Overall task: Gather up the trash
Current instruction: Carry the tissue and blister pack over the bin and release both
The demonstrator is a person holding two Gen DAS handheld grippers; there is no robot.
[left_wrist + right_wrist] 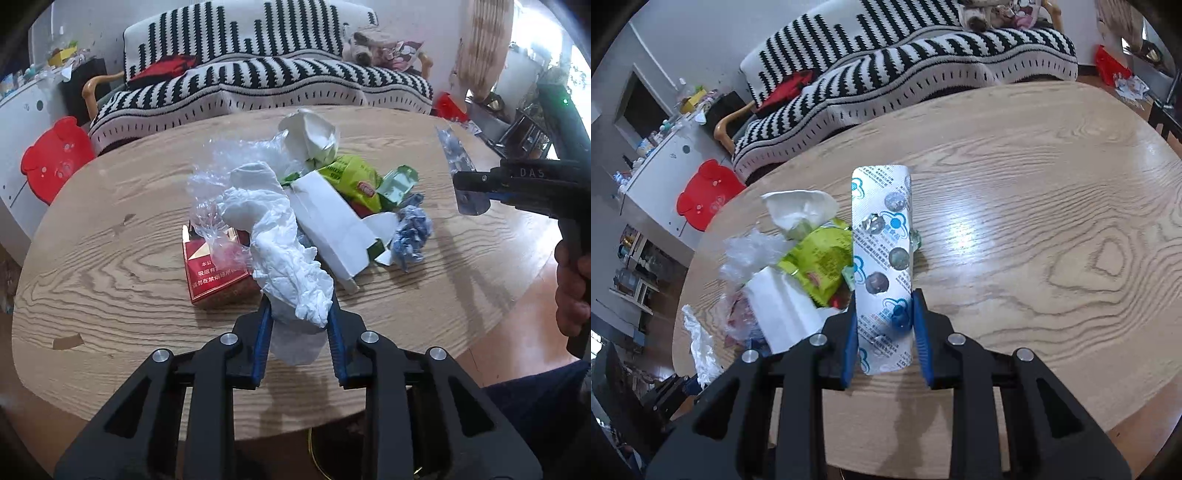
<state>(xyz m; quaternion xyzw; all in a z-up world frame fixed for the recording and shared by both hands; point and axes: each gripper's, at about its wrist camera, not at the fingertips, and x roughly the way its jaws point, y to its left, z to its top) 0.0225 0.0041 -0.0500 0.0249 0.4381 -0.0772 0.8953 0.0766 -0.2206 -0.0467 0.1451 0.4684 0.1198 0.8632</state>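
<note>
Step in hand: lifting trash off the bench (110,236); left gripper (299,314) clamps one tissue (280,254), right gripper (884,317) clamps one blister strip (882,258). Next, judged: carry both to a bin, none visible. Pile at 12 o'clock: one red pack (216,273), one white box (328,221), one green wrapper (351,177).

Oval wooden table (1052,221); black-and-white striped sofa (258,85) behind; red bear-shaped stool (55,158) beside sofa.
</note>
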